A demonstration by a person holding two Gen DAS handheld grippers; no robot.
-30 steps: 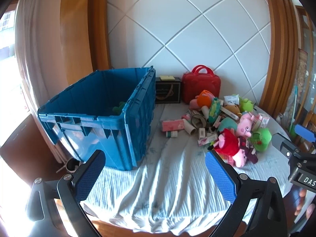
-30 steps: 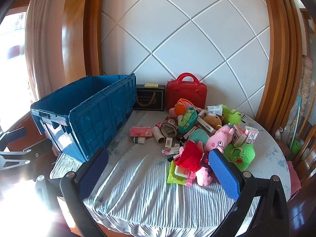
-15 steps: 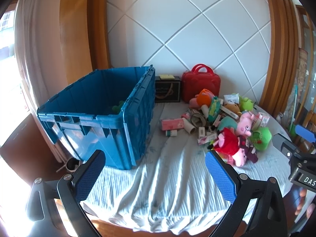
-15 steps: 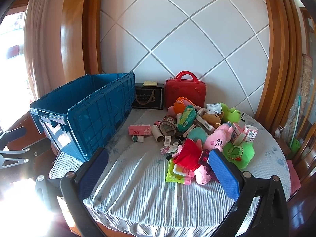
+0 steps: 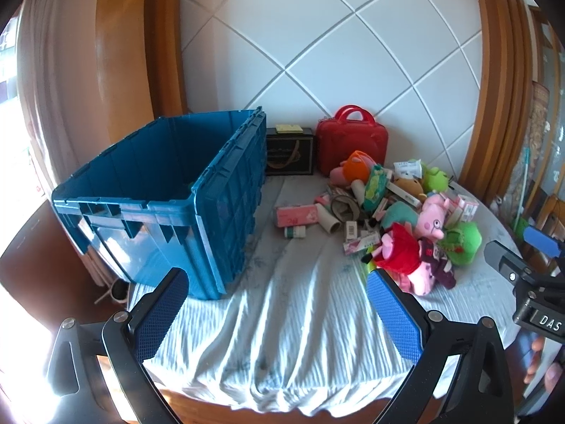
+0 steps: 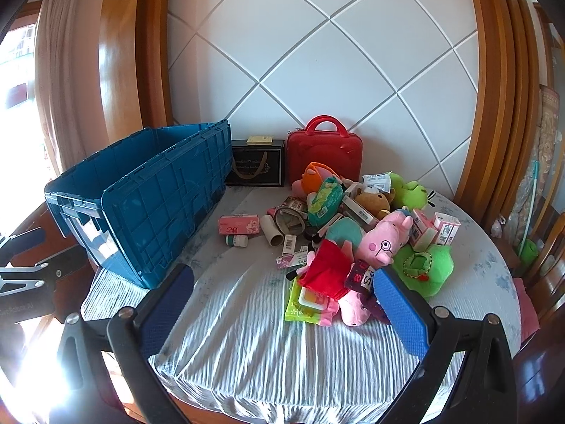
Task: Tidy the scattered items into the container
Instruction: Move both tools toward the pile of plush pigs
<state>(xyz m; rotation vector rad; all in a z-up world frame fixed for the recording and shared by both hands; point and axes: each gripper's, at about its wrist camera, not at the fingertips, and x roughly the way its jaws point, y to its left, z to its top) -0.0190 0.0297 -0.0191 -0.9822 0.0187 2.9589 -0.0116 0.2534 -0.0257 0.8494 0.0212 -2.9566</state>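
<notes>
1. Left wrist view: left tool [image 5: 279,314] hung over the near edge of the counter [image 5: 282,318], fingers wide apart, holding nothing. Blue crate [image 5: 169,205] stood ahead and to the left, open, its long axis running away toward the wall. Pile of toys and boxes [image 5: 395,219] lay ahead and to the right, well apart from this tool. Right tool [image 5: 529,258] was partly visible at the right edge; its spread could not be told here.

2. Right wrist view: right tool [image 6: 282,314] also spread apart and empty. Pig toy [image 6: 381,243] lay straight ahead, nearest of the pile, its body running diagonally toward the tool, snout pointing down toward the near counter edge. Crate sat far left. Judged: right hand nearer the pile, so first pick falls to it, then a carry leftward.
</notes>
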